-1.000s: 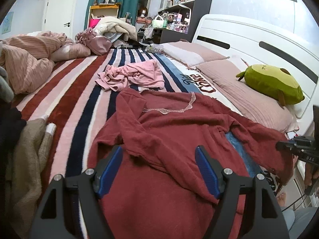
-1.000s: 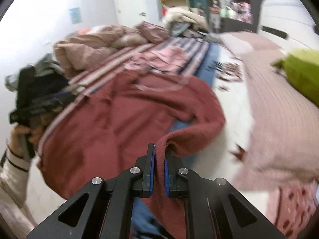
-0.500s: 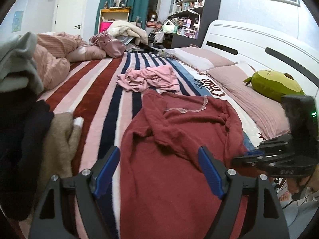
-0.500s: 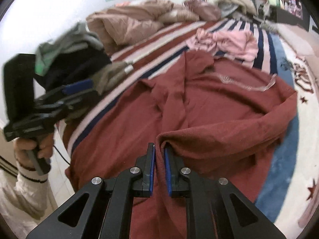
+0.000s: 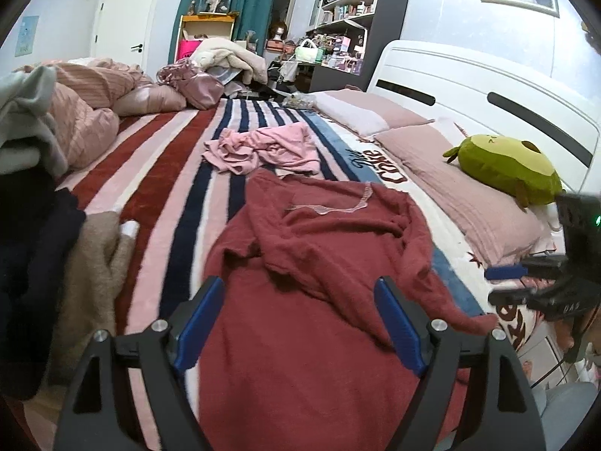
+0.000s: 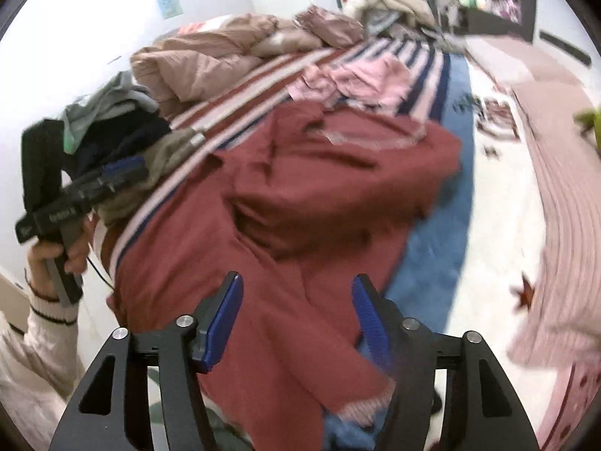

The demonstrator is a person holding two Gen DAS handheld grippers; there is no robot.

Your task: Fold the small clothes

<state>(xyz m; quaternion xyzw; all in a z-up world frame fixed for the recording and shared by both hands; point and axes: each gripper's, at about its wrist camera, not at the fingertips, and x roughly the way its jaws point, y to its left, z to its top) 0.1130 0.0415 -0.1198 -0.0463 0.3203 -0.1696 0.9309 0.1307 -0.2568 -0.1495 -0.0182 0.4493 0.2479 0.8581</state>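
A dark red knit top (image 5: 319, 248) lies spread on the striped blanket (image 5: 161, 173), with a sleeve folded across its body. My left gripper (image 5: 298, 285) hovers open above its lower half, with nothing pinched. My right gripper (image 6: 297, 280) is opening its jaws over the right side of the dark red knit top (image 6: 319, 173). Red cloth lies under and between the blue pads (image 6: 221, 319), and they do not press on it. Each gripper shows in the other's view: the right gripper (image 5: 526, 282) at the bed's right edge, the left gripper (image 6: 94, 188) in a hand at the left.
A crumpled pink garment (image 5: 263, 146) lies beyond the red top. A pile of dark, grey and tan clothes (image 5: 45, 233) sits at the left edge. Pink pillows (image 5: 469, 195), a green plush toy (image 5: 503, 169) and the white headboard (image 5: 488, 90) line the right side.
My right gripper, earlier shut on a fold of the red sleeve, has opened and let it drop onto the top. The left gripper has drifted sideways, still open.
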